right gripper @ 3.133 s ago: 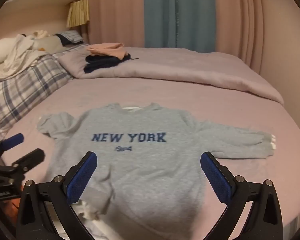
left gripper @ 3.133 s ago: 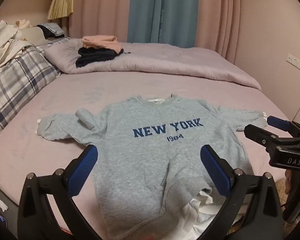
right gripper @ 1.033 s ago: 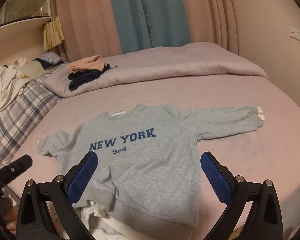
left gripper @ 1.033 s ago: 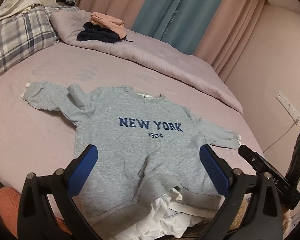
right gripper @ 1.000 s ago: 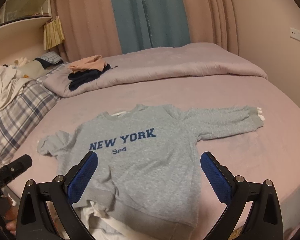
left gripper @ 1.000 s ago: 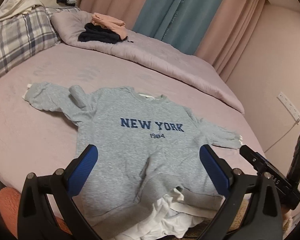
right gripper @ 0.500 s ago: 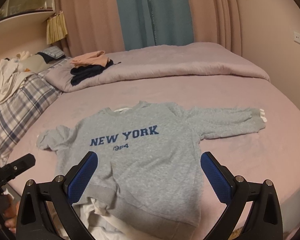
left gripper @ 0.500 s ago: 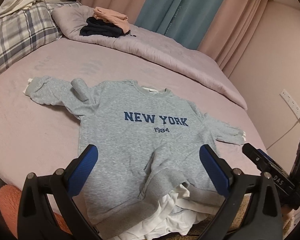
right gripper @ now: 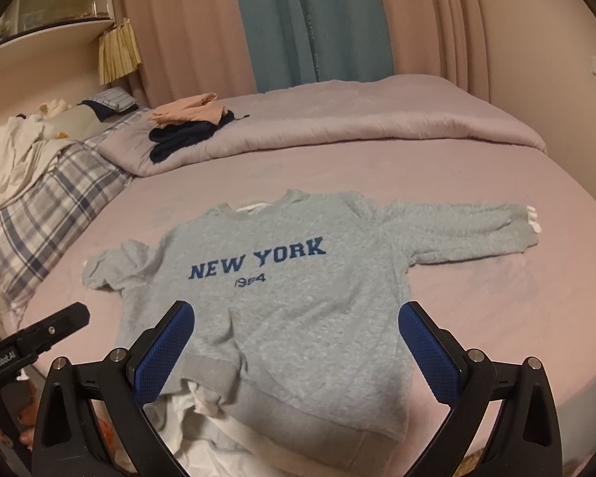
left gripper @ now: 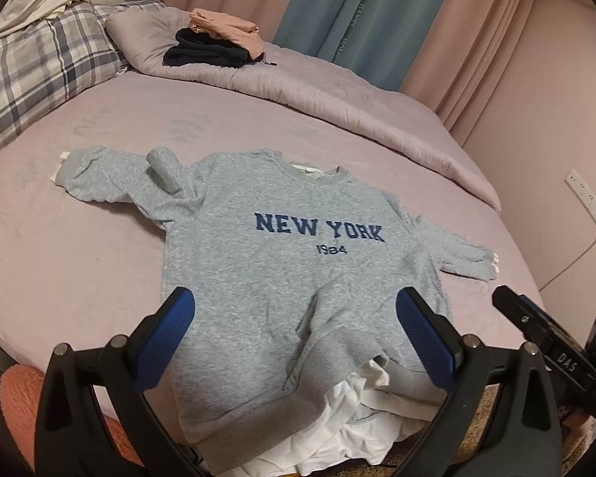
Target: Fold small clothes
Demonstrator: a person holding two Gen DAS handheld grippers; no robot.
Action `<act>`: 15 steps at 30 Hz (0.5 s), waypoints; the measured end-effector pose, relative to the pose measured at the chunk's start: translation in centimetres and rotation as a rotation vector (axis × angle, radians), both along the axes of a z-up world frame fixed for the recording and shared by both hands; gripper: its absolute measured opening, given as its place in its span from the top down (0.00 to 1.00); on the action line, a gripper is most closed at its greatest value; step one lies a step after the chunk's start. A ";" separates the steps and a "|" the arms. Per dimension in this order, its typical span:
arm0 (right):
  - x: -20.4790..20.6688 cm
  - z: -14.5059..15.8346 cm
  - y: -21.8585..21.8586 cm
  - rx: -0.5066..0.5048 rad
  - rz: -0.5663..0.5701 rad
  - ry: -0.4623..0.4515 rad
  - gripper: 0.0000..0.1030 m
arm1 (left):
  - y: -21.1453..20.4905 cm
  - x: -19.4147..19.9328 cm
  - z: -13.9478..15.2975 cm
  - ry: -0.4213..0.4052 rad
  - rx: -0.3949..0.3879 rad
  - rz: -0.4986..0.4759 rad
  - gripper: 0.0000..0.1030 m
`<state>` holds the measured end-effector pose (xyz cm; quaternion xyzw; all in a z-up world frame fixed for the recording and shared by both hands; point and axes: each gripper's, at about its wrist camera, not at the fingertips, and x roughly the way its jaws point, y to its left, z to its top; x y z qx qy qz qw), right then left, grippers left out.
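Change since 0.5 s ago: the left wrist view sits a little closer over the sweatshirt [left gripper: 274, 274], which lies lower and larger in it; the right wrist view is nearly unchanged; the garment itself keeps the same lie, with the same bunched hem.
Sweatshirt: grey, spread front-up on the pink bed sheet [left gripper: 59, 246]; hem toward the near bed edge, neck away; 1 sleeve [right gripper: 465, 230] lies stretched out to the right, the other sleeve [left gripper: 111, 179] is crumpled and partly rolled on the left.
White garment [left gripper: 361, 421]: bunched beneath the hem at the bed edge, showing where the hem is rucked up.
Left gripper [left gripper: 294, 342]: blue pads wide apart, holding nothing, above the hem.
Right gripper [right gripper: 294, 348]: blue pads wide apart, holding nothing, above the lower front of the sweatshirt.
Writing: "NEW YORK" in blue block letters with "1984" beneath on the chest; "DAS" on the right gripper's body as seen from the left wrist view; "GenRobot.AI" on the left gripper's body as seen from the right wrist view.
Far side: folded pink and navy clothes [left gripper: 214, 43] on the rolled duvet [left gripper: 337, 103]; plaid pillow [left gripper: 31, 67] to the left; teal curtain [right gripper: 310, 20] between pink ones.
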<state>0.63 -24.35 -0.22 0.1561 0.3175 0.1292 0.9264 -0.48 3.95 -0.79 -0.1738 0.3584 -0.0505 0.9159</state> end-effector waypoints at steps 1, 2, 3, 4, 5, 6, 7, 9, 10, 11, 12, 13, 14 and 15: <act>0.0 0.0 0.0 0.000 0.000 0.000 0.00 | 0.0 0.0 0.0 -0.002 -0.005 -0.002 0.02; 0.0 -0.1 0.0 0.000 -0.001 0.002 0.00 | -0.1 0.0 0.1 -0.004 -0.005 -0.005 0.02; 0.0 -0.1 0.0 0.000 0.000 0.004 0.00 | -0.2 0.0 0.1 -0.004 -0.001 -0.005 0.02; 0.0 -0.1 0.0 0.000 0.000 0.005 0.00 | -0.2 0.0 0.2 -0.005 0.004 -0.004 0.02; -0.1 -0.2 0.0 -0.001 0.000 0.007 0.00 | -0.2 0.0 0.2 -0.006 0.007 -0.004 0.02; -0.1 -0.2 0.0 -0.001 0.000 0.007 0.00 | -0.3 0.0 0.1 -0.005 0.006 -0.005 0.02; -0.1 -0.2 0.0 -0.002 0.002 0.007 0.00 | -0.3 0.0 0.1 -0.003 0.005 -0.005 0.02; 0.0 -0.2 0.0 0.000 0.005 0.009 0.00 | -0.3 0.0 0.1 0.002 0.004 -0.004 0.02; 0.0 -0.3 0.0 0.002 0.007 0.009 0.00 | -0.3 0.0 0.0 0.005 0.007 -0.003 0.02; -0.1 -0.3 0.0 0.002 0.008 0.009 0.00 | -0.4 0.1 0.0 0.006 0.008 -0.002 0.02; -0.1 -0.3 0.0 0.002 0.008 0.009 0.00 | -0.4 0.1 -0.1 0.008 0.008 -0.002 0.02; -0.1 -0.3 0.0 0.002 0.008 0.008 0.00 | -0.3 0.2 -0.2 0.012 0.007 0.000 0.02; -0.1 -0.3 0.0 0.003 0.008 0.008 0.00 | -0.3 0.2 -0.3 0.017 0.004 0.000 0.02; -0.1 -0.3 0.0 0.003 0.008 0.009 0.00 | -0.3 0.3 -0.4 0.019 0.003 -0.001 0.02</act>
